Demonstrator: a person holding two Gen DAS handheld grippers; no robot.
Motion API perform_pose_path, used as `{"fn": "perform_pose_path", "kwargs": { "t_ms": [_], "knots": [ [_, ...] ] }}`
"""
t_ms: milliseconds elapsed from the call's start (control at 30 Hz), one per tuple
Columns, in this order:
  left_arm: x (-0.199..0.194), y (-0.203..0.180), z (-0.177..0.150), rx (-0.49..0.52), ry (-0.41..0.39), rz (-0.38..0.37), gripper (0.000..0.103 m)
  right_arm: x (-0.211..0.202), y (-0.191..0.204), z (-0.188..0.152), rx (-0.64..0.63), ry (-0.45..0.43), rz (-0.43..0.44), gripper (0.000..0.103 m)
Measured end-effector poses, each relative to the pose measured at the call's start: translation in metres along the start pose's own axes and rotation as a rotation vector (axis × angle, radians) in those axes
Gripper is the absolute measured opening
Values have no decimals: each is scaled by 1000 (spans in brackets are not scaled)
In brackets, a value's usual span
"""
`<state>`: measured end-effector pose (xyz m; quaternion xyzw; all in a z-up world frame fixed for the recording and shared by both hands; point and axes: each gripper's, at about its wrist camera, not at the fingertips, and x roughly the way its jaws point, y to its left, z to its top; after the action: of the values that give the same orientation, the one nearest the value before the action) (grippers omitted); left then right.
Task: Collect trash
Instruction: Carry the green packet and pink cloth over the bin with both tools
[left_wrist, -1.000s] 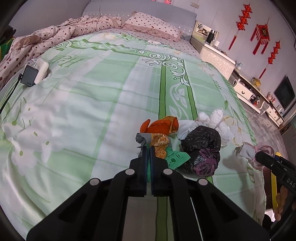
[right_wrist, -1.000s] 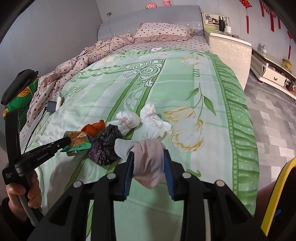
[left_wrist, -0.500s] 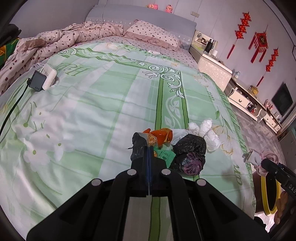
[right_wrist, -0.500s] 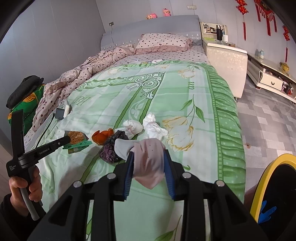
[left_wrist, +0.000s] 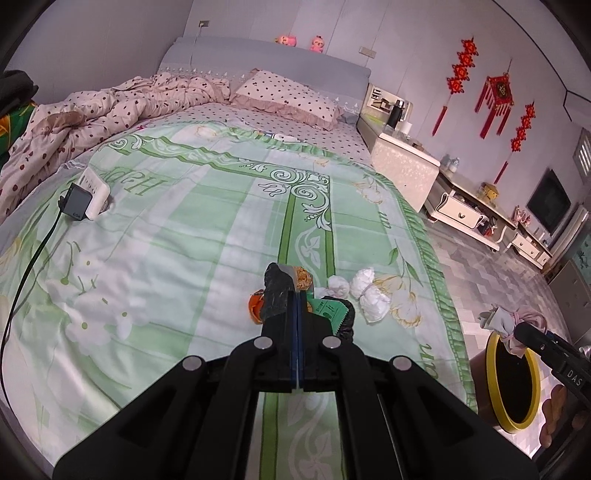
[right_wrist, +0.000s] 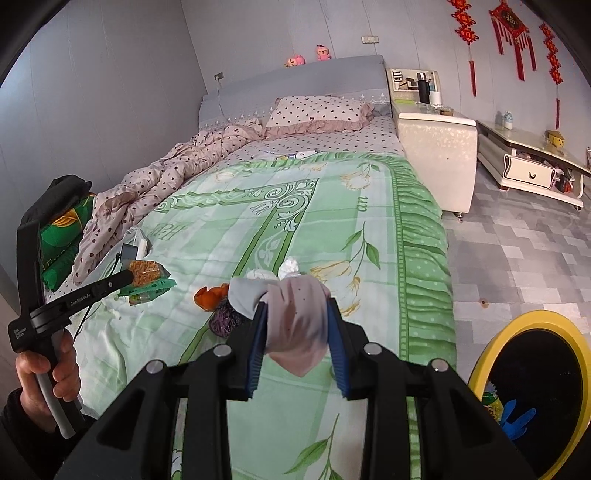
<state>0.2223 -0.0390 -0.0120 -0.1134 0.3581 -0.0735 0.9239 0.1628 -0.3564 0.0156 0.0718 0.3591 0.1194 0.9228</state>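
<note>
At the left, the left gripper (right_wrist: 127, 277) is clamped on a snack wrapper (right_wrist: 146, 275), held above the green bedspread (right_wrist: 332, 221). Orange peel (right_wrist: 210, 295) and a dark bag (right_wrist: 223, 317) lie mid-bed. The right gripper (right_wrist: 297, 343) pinches a pinkish cloth wad (right_wrist: 299, 321). Near right stands the yellow-rimmed bin (right_wrist: 532, 317).

Left gripper (right_wrist: 127, 277) arm: "GenRobot.AI"
Right gripper (left_wrist: 524, 330) body: "DAS", partly cut off
Black charger (left_wrist: 75, 202): "65", small
Bedspread (left_wrist: 184, 240): letters unclear
</note>
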Motion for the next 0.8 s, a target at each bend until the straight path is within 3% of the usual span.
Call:
{"fn": "perform_pose_path", "kwargs": {
  "t_ms": [800],
  "knots": [
    [-35, -167, 6, 174, -35, -202, 0, -124, -101, 9, 106, -173, -159, 29]
  ]
}}
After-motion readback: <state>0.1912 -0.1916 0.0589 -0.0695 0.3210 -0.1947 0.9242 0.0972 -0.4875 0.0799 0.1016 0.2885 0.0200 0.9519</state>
